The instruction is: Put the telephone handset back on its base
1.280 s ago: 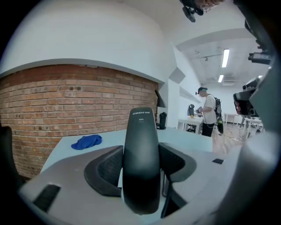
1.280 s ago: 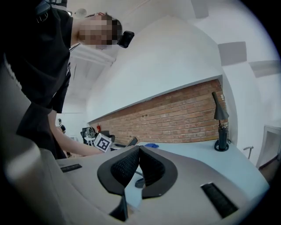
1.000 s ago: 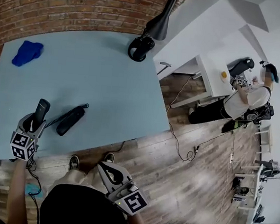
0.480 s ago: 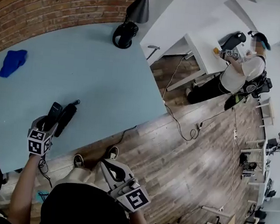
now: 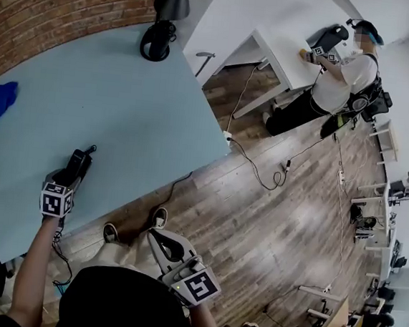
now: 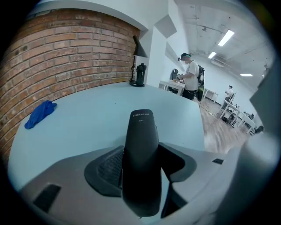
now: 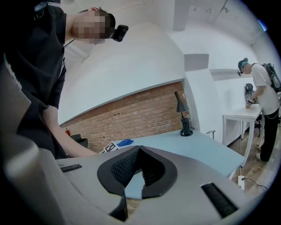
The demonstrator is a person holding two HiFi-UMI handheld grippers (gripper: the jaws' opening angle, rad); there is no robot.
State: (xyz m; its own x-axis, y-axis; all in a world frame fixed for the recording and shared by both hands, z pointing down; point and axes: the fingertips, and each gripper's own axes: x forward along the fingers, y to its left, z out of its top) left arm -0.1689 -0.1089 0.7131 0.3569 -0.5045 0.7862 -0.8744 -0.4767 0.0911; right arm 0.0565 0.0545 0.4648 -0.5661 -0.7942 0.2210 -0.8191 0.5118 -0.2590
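1. While the left hand-held gripper (image 6: 140, 167) stays clamped on the black telephone handset (image 6: 141, 132), the handset projects straight ahead of its jaws, low over the table (image 6: 79, 127).
2. Over the last second this hand-held gripper has carried the handset sideways, from beside the base to over it. In the head view the base can no longer be told apart beneath the handset.
3. Judgement: alignment looks done, and lowering and release remain.
4. The right hand-held gripper (image 7: 137, 151) is closed and empty, well behind the left one and off the table.
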